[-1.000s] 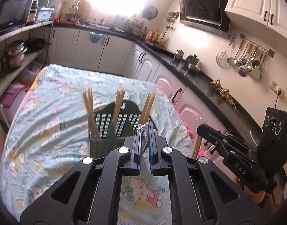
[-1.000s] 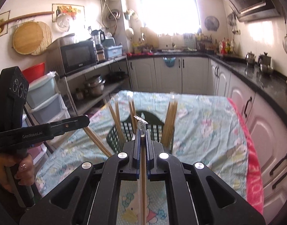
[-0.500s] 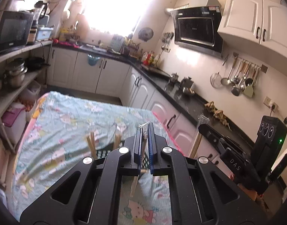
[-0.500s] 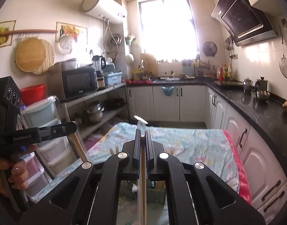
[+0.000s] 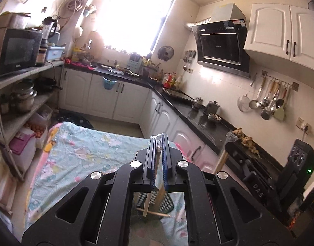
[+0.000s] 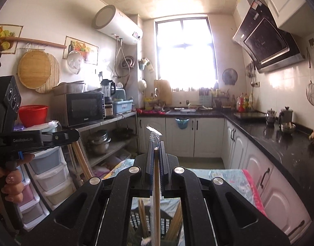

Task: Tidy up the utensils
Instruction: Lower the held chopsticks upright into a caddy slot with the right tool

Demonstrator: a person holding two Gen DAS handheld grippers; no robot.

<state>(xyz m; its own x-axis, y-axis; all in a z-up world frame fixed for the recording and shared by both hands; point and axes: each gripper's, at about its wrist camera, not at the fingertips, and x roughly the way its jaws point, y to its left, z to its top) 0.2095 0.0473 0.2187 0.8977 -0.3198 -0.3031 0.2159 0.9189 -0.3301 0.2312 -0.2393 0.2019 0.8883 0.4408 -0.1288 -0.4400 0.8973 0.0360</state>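
Two wrapped pairs of chopsticks are being carried, one in each gripper, so the step in hand is judged to be the lift before a pair is dropped into the utensil basket.

At the left, the left gripper point(image 5: 159, 143) is seen with its fingers pressed together on a clear-wrapped pair of chopsticks point(image 5: 147, 204), which hangs down below the jaws. In the right wrist view the same tool appears at the far left, a hand point(image 6: 10, 181) closed around its grip, and the chopsticks are seen slanting down from its tip. Beneath it, the dark slotted basket point(image 5: 166, 203) is glimpsed through the frame of the tool, standing on the cartoon-print cloth point(image 5: 81, 155) that covers the table; a loose stick point(image 5: 155, 213) lies crosswise at the basket.

Further right, the right gripper point(image 6: 156, 145) is likewise pinched shut on its own chopsticks point(image 6: 156, 184), whose plastic wrapper sticks up above the fingertips. Below it the basket point(image 6: 136, 221) is seen again, with bundles of chopsticks already standing in it.

For the next move, a lowering over a free compartment is called for, with the sticks kept close to upright so that their lower ends enter a slot cleanly. The standing bundles and the crosswise stick are judged to be the chief obstacles. The black countertop point(image 5: 200, 121) at the right and the shelf unit point(image 6: 107, 123) at the left lie well apart from the work.
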